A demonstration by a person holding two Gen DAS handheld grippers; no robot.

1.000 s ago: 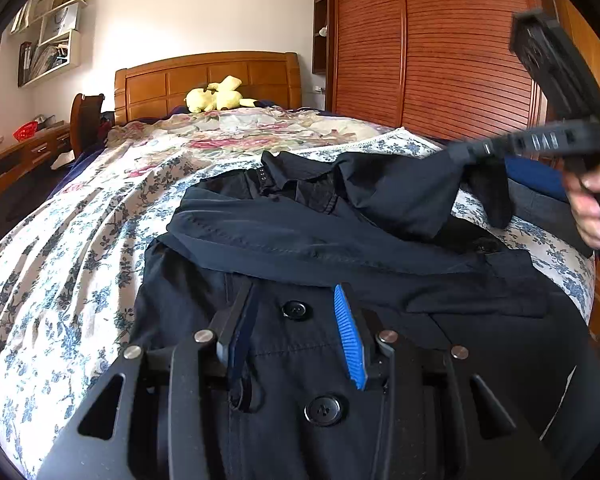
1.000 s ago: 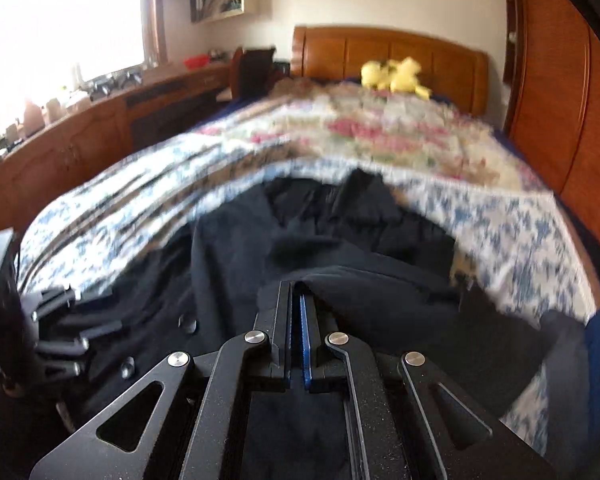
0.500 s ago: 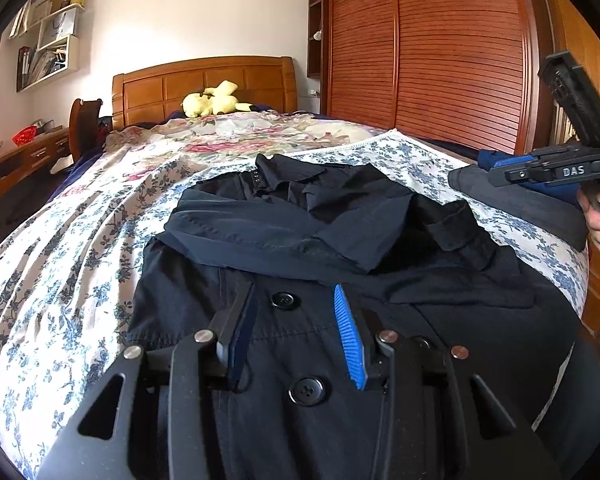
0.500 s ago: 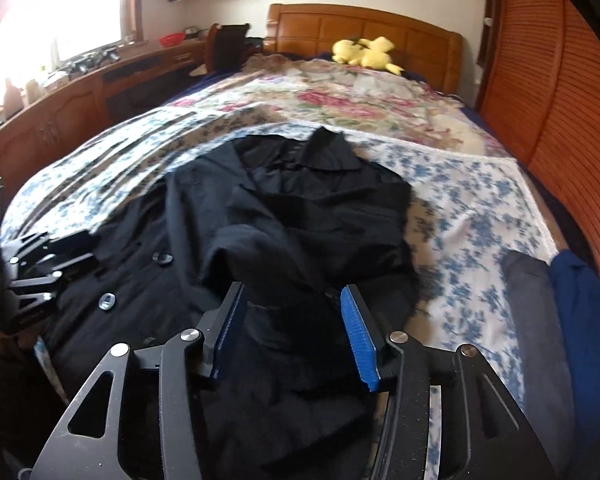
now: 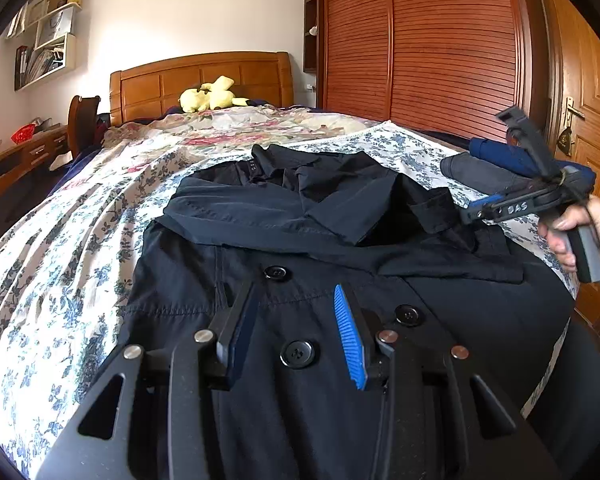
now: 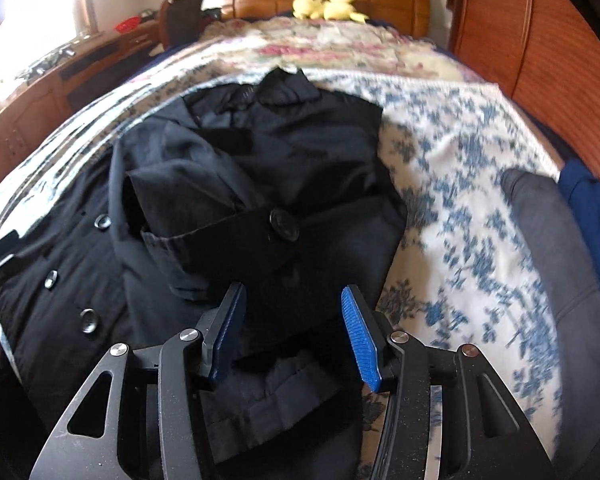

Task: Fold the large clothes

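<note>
I'm seeing the right claw (image 6: 294, 334) now spread wide and empty; a second ago it was pinching the sleeve in the air. The sleeve (image 6: 228, 236) is now lying folded across the black coat (image 5: 340, 360), ahead of that claw, cuff button up. The left claw (image 5: 296, 334) is staying spread, hovering over the coat's button front. The coat is thin matte fabric with round black buttons, lying flat on the floral bedsheet (image 5: 60, 280). Folded grey and blue clothes (image 6: 560, 240) are sitting right of the right claw.

Black buttoned coat (image 5: 340, 280) flat on bed, both sleeves folded across chest.
</note>
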